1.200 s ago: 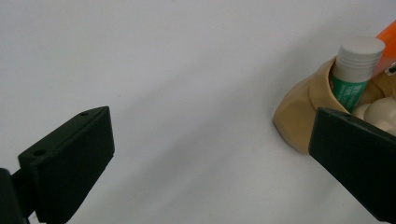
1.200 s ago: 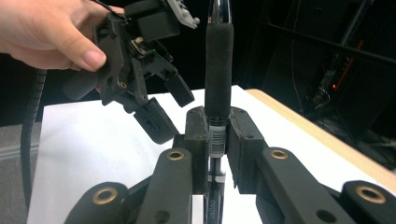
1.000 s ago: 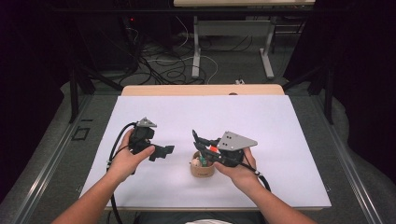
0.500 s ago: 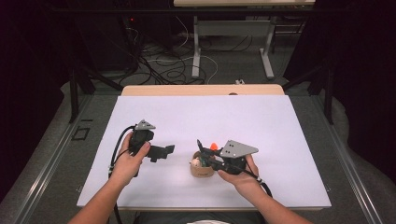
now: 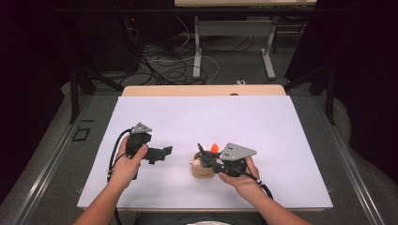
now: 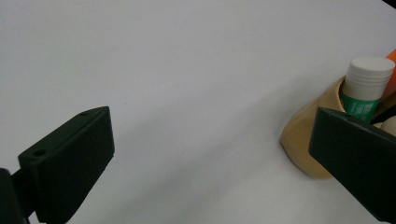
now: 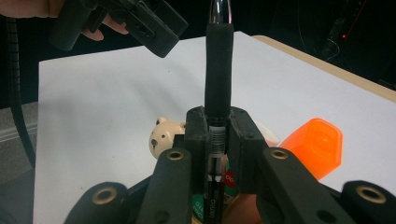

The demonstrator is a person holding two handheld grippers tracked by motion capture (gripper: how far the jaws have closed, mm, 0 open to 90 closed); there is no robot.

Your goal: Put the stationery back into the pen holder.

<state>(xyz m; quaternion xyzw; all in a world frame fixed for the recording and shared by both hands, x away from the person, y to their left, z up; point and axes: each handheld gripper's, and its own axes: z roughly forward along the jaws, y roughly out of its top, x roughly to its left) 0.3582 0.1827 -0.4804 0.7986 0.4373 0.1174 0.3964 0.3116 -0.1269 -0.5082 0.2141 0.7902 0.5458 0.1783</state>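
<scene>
Right gripper (image 5: 202, 154) clamped on a black pen (image 7: 218, 79) – jaws pressed together on the barrel just below the rubber grip, clear tip pointing away from the camera in the right gripper view. Pen held tilted over a tan cup (image 5: 202, 169) near the middle of the white table (image 5: 281, 140), a little toward the near edge; lower end of the pen hidden behind the jaws, so contact with the cup impossible to tell. In the cup: a glue stick (image 6: 366, 88) with white cap and green label standing upright, an orange piece (image 7: 315, 142) leaning out on the right side, and a small cream bear face (image 7: 161, 135) at the left of the jaws as seen from the right gripper. Right hand (image 5: 239, 176) wrapped round the gripper body just right of the cup, grey plate on top, cable trailing toward the near edge. Left gripper (image 5: 159, 153) well to the left of the cup, jaws apart and holding nothing – bare table between them in the left gripper view, cup and glue stick showing at the far right behind one jaw. Left hand (image 5: 126, 164) low at the near left, gripper pointing right toward the cup, apart from it. Beyond the table's far edge, a dark floor with loose cables (image 5: 164, 65) and metal desk legs (image 5: 270, 47).
</scene>
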